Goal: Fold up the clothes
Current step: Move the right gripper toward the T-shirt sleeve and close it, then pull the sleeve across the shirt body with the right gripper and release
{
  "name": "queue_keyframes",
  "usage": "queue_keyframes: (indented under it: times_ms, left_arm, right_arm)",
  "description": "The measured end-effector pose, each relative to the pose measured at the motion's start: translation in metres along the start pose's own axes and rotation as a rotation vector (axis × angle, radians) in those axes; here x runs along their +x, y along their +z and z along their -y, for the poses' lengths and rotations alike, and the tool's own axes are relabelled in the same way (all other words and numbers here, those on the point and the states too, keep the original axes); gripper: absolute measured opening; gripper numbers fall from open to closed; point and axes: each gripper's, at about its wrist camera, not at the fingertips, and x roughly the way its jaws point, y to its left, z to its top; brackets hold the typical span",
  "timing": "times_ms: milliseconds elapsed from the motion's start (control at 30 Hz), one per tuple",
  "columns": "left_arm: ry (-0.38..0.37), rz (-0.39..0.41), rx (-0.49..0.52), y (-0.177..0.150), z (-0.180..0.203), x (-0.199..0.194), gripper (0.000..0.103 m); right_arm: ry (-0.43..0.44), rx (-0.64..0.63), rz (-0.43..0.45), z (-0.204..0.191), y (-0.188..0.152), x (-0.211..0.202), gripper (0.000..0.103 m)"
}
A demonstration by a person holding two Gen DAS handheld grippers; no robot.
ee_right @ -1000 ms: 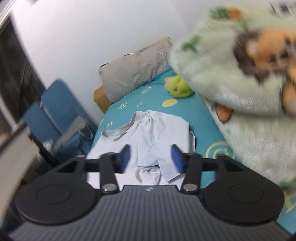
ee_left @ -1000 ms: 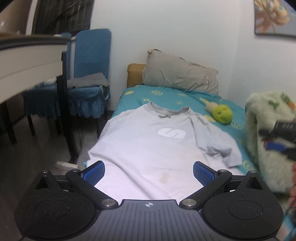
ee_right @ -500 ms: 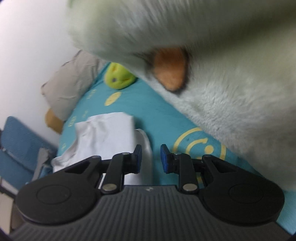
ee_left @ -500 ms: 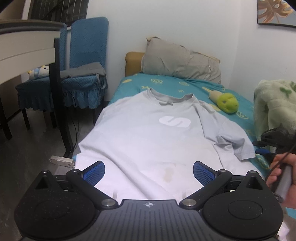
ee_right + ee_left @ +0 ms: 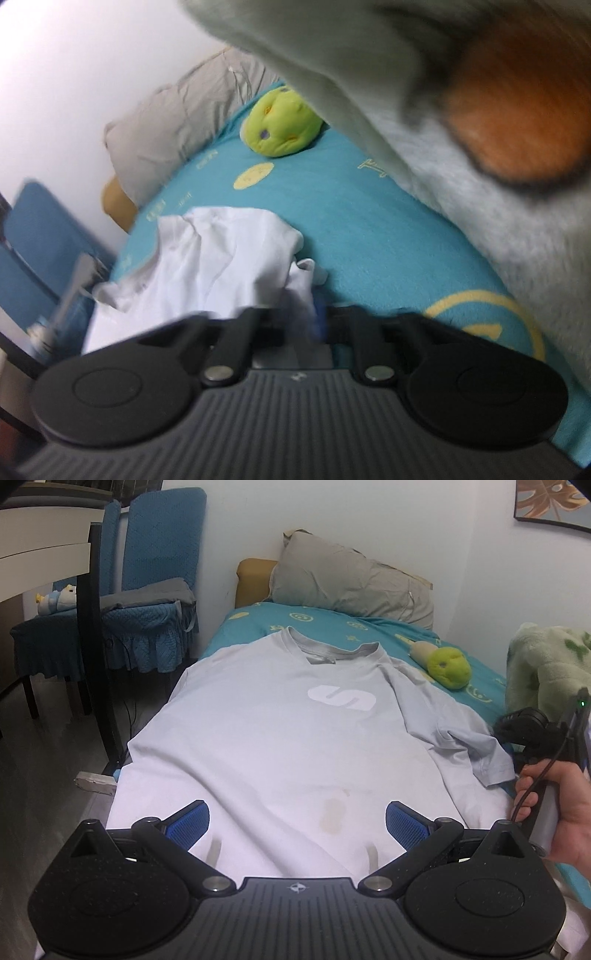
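A light grey t-shirt (image 5: 295, 720) with a white logo lies flat, front up, on the teal bed (image 5: 332, 622), collar toward the pillow. My left gripper (image 5: 297, 819) hovers open over the shirt's hem, nothing between its blue pads. In the left wrist view a hand holds my right gripper (image 5: 517, 734) at the rumpled right sleeve (image 5: 476, 753). In the blurred right wrist view my right gripper (image 5: 314, 317) has its jaws closing to shut, with the white sleeve fabric (image 5: 301, 284) caught between the pads.
A fluffy green blanket (image 5: 443, 110) looms over the right gripper and bounds the bed's right side. A green plush toy (image 5: 447, 666) and a grey pillow (image 5: 347, 583) lie at the head. Blue chairs (image 5: 155, 590) and a desk (image 5: 37, 539) stand left of the bed.
Both grippers have sunk toward the bed. The right gripper swung over to the right sleeve and its jaws went from apart to shut on the fabric. The left gripper stayed open.
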Motion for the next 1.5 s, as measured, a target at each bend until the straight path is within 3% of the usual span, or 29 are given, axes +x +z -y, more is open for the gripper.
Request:
queue_keyframes:
  times_ms: [133, 267, 367, 533, 667, 767, 933, 1033, 1167, 1233, 1300, 1367, 1500]
  left_arm:
    - [-0.002, 0.029, -0.027, 0.005, -0.004, -0.004, 0.103]
    - [-0.012, 0.056, -0.057, 0.01, -0.01, -0.008, 0.103]
    - [-0.019, 0.066, -0.084, 0.012, -0.014, -0.008, 0.103]
    - [-0.032, 0.07, -0.134, 0.016, -0.021, -0.006, 0.103]
    - [-0.034, 0.069, -0.159, 0.016, -0.025, -0.001, 0.103]
    - [-0.018, 0.067, -0.18, 0.016, -0.032, 0.003, 0.103]
    - [0.03, 0.071, -0.218, 0.019, -0.046, 0.006, 0.103]
    - [0.055, 0.07, -0.236, 0.017, -0.054, 0.005, 0.103]
    - [0.088, 0.06, -0.239, 0.015, -0.062, 0.006, 0.103]
    - [0.102, 0.062, -0.232, 0.014, -0.062, 0.006, 0.103]
    - [0.109, 0.064, -0.228, 0.014, -0.063, 0.006, 0.103]
    - [0.102, 0.065, -0.215, 0.015, -0.059, 0.007, 0.103]
    - [0.093, 0.082, -0.166, 0.016, -0.05, 0.005, 0.103]
  right_arm:
    - [-0.092, -0.178, 0.138, -0.03, 0.016, -0.027, 0.004]
    - [-0.115, -0.363, 0.295, -0.069, 0.054, -0.058, 0.004]
    - [-0.163, -0.473, 0.362, -0.099, 0.089, -0.067, 0.004]
    - [-0.291, -0.573, 0.393, -0.132, 0.145, -0.054, 0.004]
    - [-0.325, -0.581, 0.356, -0.147, 0.157, -0.043, 0.004]
    - [-0.256, -0.556, 0.358, -0.167, 0.141, -0.045, 0.004]
    - [-0.038, -0.661, 0.281, -0.236, 0.061, -0.039, 0.004]
    - [0.053, -0.722, 0.169, -0.27, 0.005, -0.018, 0.004]
    - [0.14, -0.798, -0.058, -0.285, -0.05, 0.037, 0.007]
    - [0.162, -0.783, -0.125, -0.279, -0.062, 0.05, 0.025]
    - [0.207, -0.751, -0.123, -0.267, -0.067, 0.043, 0.091]
    - [0.279, -0.725, -0.132, -0.258, -0.063, 0.029, 0.103]
    - [0.319, -0.702, -0.096, -0.244, -0.042, -0.014, 0.103]
